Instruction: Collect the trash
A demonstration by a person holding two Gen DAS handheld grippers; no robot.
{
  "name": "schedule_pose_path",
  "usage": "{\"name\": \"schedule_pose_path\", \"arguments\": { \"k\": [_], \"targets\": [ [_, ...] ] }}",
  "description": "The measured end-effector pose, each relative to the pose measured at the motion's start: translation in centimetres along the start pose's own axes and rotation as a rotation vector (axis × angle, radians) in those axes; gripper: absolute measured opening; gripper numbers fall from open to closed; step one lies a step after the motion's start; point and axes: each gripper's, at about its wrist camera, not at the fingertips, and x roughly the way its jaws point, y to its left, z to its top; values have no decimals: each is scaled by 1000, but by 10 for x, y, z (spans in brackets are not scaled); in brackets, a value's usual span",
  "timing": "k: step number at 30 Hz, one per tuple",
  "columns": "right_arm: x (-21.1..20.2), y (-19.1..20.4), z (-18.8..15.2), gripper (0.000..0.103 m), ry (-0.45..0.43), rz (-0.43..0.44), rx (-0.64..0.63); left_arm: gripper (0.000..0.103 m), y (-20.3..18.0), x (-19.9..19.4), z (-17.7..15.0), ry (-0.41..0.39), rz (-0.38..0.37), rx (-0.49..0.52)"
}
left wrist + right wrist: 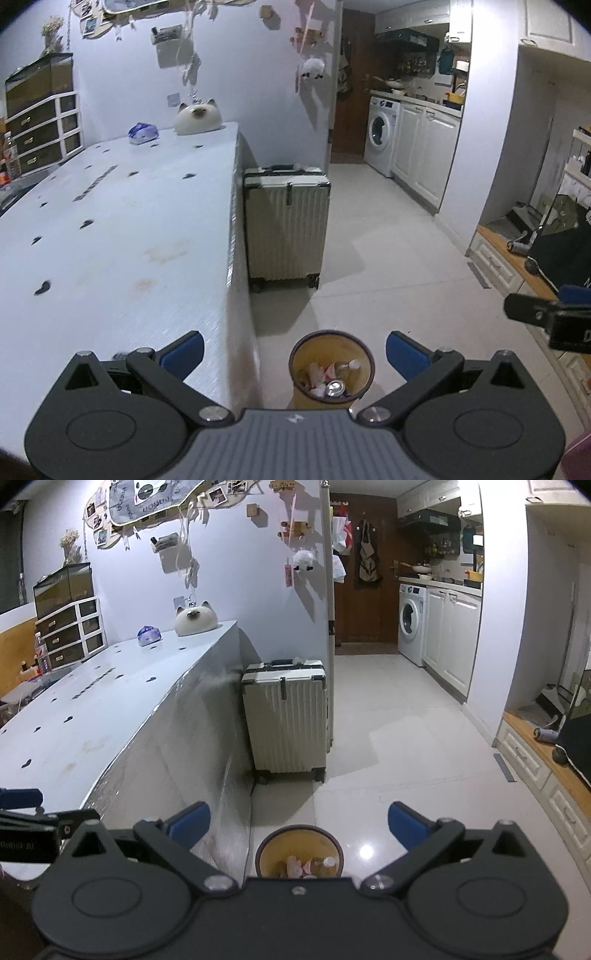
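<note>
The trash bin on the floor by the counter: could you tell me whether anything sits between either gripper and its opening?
Nothing visible does. The trash bin stands open-topped beside the counter, below the left gripper and right gripper, both with jaws open and empty.

Both views above shared bin (331, 365), seemingly.
</note>
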Motion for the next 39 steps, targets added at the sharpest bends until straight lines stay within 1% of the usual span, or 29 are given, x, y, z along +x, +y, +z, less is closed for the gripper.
{"name": "schedule_pose_path", "arguments": {
  "k": [7,19,29,39],
  "targets": [
    [-6,12,-9,103,22,-14,-13,103,15,-4,-9,21,39,-19],
    [1,24,-16,103,85,-26,-24,103,21,-5,-15,52,51,-31],
    [10,30,-20,103,139,-50,-31,103,22,-2,-16,61,61,-41],
    [10,32,-18,103,132,-56,-46,103,24,3,-15,73,77,-50]
  ]
}}
